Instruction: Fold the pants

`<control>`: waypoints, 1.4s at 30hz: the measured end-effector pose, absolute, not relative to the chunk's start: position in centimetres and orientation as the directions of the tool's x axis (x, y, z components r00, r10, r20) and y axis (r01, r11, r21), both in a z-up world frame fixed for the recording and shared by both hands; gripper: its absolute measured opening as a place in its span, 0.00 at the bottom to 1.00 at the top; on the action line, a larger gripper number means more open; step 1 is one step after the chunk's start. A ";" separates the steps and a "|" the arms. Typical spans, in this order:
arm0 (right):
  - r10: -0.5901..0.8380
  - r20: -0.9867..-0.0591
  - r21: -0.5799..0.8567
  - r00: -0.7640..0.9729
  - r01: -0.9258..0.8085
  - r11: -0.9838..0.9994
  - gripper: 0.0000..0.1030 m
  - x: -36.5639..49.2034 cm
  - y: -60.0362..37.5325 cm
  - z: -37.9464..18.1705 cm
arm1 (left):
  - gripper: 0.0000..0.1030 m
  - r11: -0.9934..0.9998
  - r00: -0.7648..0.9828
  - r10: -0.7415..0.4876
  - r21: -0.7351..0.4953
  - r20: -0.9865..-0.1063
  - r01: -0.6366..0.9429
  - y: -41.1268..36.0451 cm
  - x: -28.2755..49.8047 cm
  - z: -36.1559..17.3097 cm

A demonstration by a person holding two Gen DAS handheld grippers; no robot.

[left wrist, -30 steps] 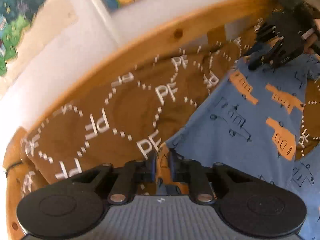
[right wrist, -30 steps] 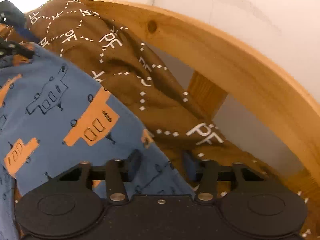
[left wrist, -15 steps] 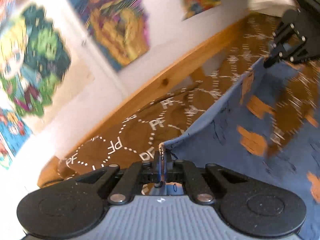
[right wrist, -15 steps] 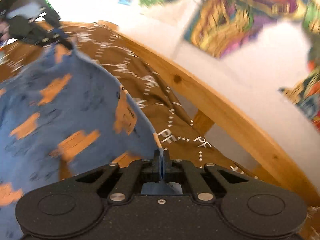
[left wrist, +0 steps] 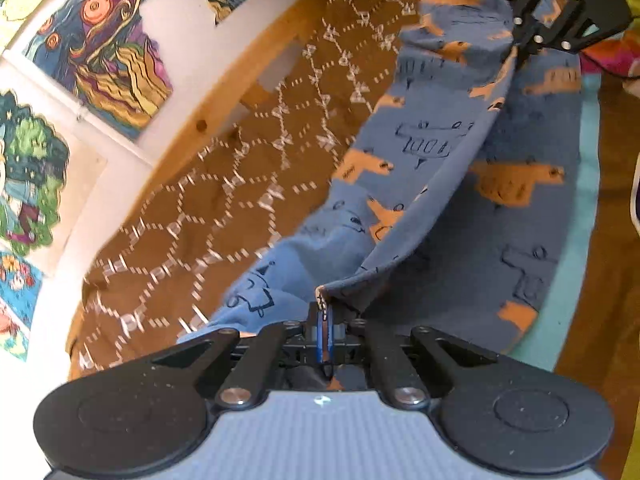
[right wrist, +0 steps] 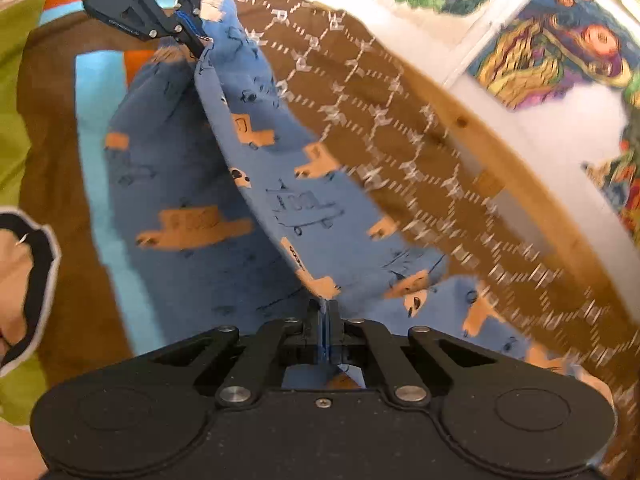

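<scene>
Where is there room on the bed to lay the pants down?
Bare brown bedspread lies between the wooden rail and the lifted blue pants. Nearer, it's crowded: the left gripper and right gripper stretch the cloth over its lower half.

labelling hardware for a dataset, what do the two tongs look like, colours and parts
Both tongs are matte black, with two round discs, angled linkage bars with silver rivets, and blue-edged finger pads. The left tongs have a ribbed grey-blue body panel; the right tongs have a speckled black body with one small screw.
</scene>
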State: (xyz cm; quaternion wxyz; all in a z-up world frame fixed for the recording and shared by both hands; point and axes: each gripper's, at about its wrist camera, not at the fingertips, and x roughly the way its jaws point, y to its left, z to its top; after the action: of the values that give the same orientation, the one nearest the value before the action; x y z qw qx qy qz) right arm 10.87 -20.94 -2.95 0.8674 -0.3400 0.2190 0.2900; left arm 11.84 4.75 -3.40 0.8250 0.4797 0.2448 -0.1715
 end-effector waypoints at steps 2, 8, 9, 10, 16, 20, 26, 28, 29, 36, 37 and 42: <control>0.343 -0.582 -0.443 0.737 -0.641 0.627 0.00 10.5 -20.8 -4.3 | 0.03 0.474 0.827 -0.030 0.720 -0.561 0.506 4.7 11.6 -4.6; 0.344 -0.596 -0.424 0.726 -0.648 0.632 0.11 10.4 -20.6 -5.3 | 0.10 0.469 0.828 0.006 0.733 -0.561 0.493 4.9 11.5 -5.4; 0.342 -0.596 -0.418 0.726 -0.645 0.640 0.13 10.6 -20.7 -5.4 | 0.11 0.471 0.829 0.009 0.734 -0.559 0.490 5.0 11.1 -5.4; 0.341 -0.600 -0.408 0.724 -0.643 0.648 0.13 10.8 -20.8 -5.5 | 0.11 0.472 0.829 0.015 0.735 -0.559 0.487 5.1 11.0 -5.4; 0.343 -0.596 -0.424 0.726 -0.648 0.633 0.00 10.6 -20.7 -6.0 | 0.01 0.501 0.819 0.006 0.710 -0.574 0.494 5.2 10.4 -5.2; 0.350 -0.582 -0.437 0.734 -0.645 0.627 0.00 9.6 -21.0 -4.9 | 0.01 0.502 0.818 -0.025 0.700 -0.574 0.507 5.4 9.5 -4.3; 0.345 -0.634 -0.426 0.692 -0.685 0.591 0.00 7.2 -21.0 -4.3 | 0.01 0.468 0.791 -0.032 0.690 -0.611 0.551 6.0 8.4 -4.7; 0.332 -0.650 -0.433 0.684 -0.692 0.577 0.00 6.7 -20.7 -4.6 | 0.01 0.458 0.781 -0.033 0.685 -0.623 0.566 6.0 8.3 -4.9; 0.326 -0.655 -0.442 0.681 -0.696 0.565 0.00 6.6 -20.6 -4.8 | 0.01 0.451 0.769 -0.029 0.678 -0.639 0.580 5.9 8.3 -5.2; 0.307 -0.671 -0.414 0.675 -0.685 0.600 0.22 7.1 -20.8 -5.0 | 0.36 0.553 0.723 -0.006 0.600 -0.691 0.578 5.3 9.0 -4.4; 0.306 -0.671 -0.386 0.676 -0.670 0.634 0.42 7.1 -21.5 -4.3 | 0.64 0.609 0.712 -0.031 0.552 -0.701 0.570 5.3 9.0 -3.5; 0.241 -0.646 -0.217 0.724 -0.477 0.852 0.80 6.9 -26.6 -0.9 | 0.92 0.788 0.724 -0.207 0.326 -0.658 0.522 2.3 9.3 -0.3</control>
State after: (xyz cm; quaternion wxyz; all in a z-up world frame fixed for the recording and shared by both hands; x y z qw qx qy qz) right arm 6.93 -26.64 -0.92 0.9094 -0.1876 0.3145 0.1973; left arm 9.33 2.34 -0.34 0.8931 0.2535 0.3105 -0.2042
